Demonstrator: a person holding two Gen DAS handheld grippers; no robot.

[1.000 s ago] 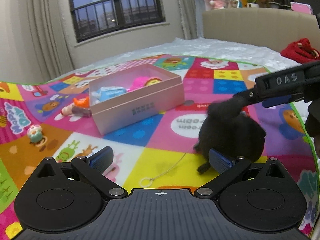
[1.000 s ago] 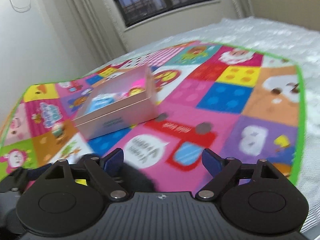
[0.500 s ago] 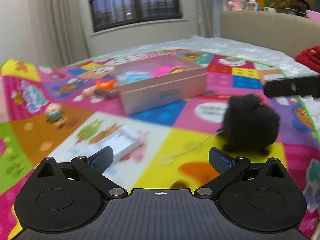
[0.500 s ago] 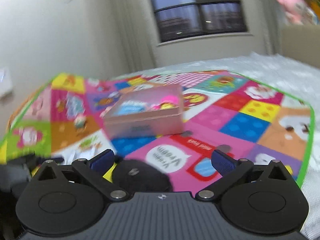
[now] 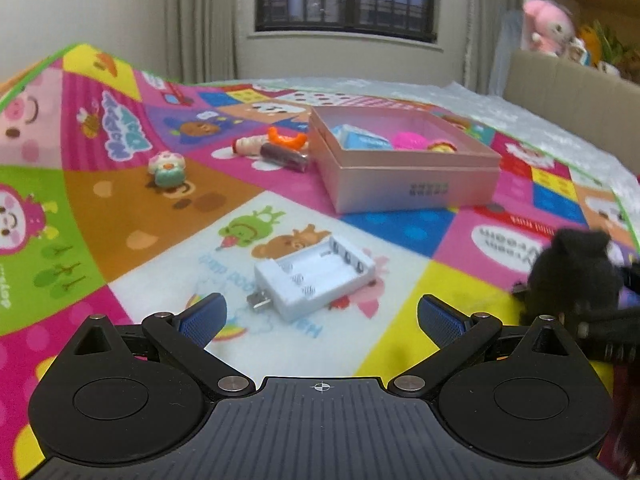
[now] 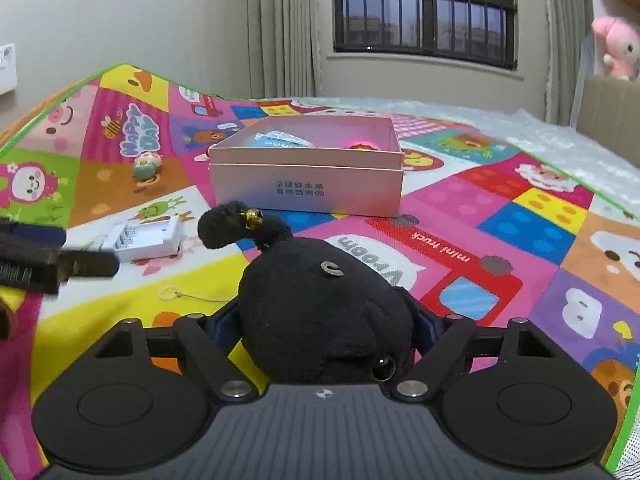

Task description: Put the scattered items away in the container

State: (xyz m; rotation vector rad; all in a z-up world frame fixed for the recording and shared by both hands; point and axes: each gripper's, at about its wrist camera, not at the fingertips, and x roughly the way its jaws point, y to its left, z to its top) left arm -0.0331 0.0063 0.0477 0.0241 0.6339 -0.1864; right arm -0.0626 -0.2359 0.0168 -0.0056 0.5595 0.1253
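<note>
Partly done: the pink box [image 6: 306, 168], far centre on the play mat [image 5: 400, 320], already holds a blue packet [image 5: 362, 140] and pink bits. Right gripper [image 6: 326, 326] jaws have just been closing, now clenched on the black plush toy [image 6: 320, 312], near side of the box. Left gripper [image 5: 320, 316] released, empty, over the white battery holder [image 5: 316, 274]. Left outside: battery holder, small figurine [image 5: 167, 168], orange toy [image 5: 286, 141], dark tube [image 5: 284, 156].

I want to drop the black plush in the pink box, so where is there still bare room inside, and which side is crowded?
Inside the pink box, the wall nearest the window end looks bare; the blue packet, pink toy and a small yellow-red piece fill the rest. Outside, its left side is crowded by the orange toy and a dark tube.
</note>
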